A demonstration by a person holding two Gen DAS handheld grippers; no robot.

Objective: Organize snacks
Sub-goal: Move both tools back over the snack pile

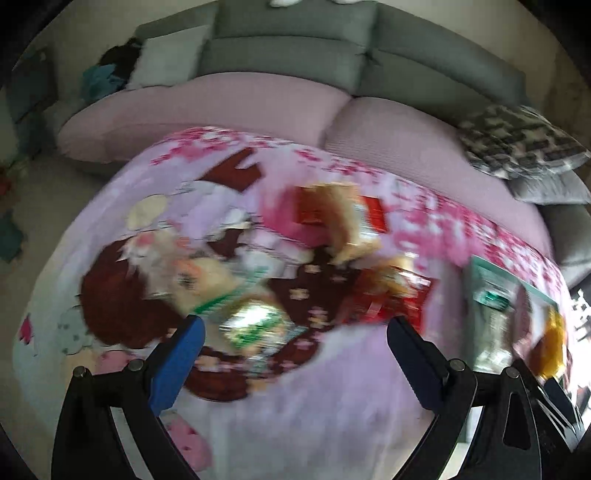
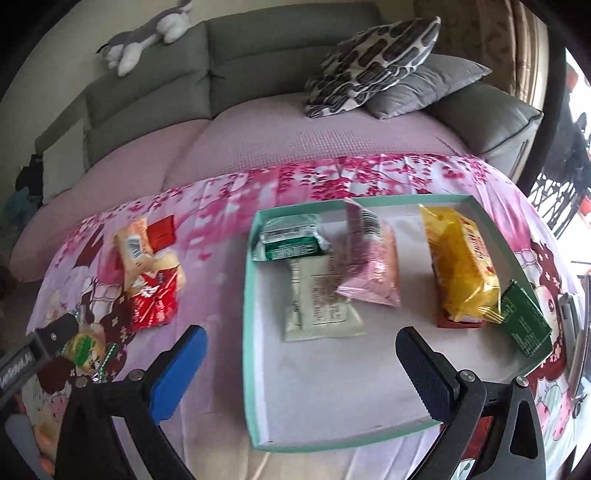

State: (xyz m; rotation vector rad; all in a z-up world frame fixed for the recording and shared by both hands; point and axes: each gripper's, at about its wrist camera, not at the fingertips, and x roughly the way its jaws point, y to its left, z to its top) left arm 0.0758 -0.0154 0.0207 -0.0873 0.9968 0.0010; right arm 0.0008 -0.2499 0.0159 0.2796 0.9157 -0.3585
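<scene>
A shallow teal tray (image 2: 249,332) lies on the pink floral cloth (image 2: 221,229). It holds a green packet (image 2: 291,242), a white packet (image 2: 321,301), a pink packet (image 2: 373,271), a yellow bag (image 2: 461,266) and a dark green packet (image 2: 526,319). Left of the tray lie a red packet (image 2: 153,301), a cream-orange packet (image 2: 135,251) and a green-yellow packet (image 2: 83,347). My right gripper (image 2: 301,347) hangs open over the tray's near half, empty. In the blurred left wrist view my left gripper (image 1: 295,332) is open just short of the green-yellow packet (image 1: 255,326) and the red packet (image 1: 384,295).
A grey sofa (image 2: 147,88) with a pink cover runs behind the table. A patterned pillow (image 2: 373,62) and a grey pillow (image 2: 424,85) lie at its right end, and a plush toy (image 2: 147,33) sits on its back. A metal object (image 2: 576,332) lies right of the tray.
</scene>
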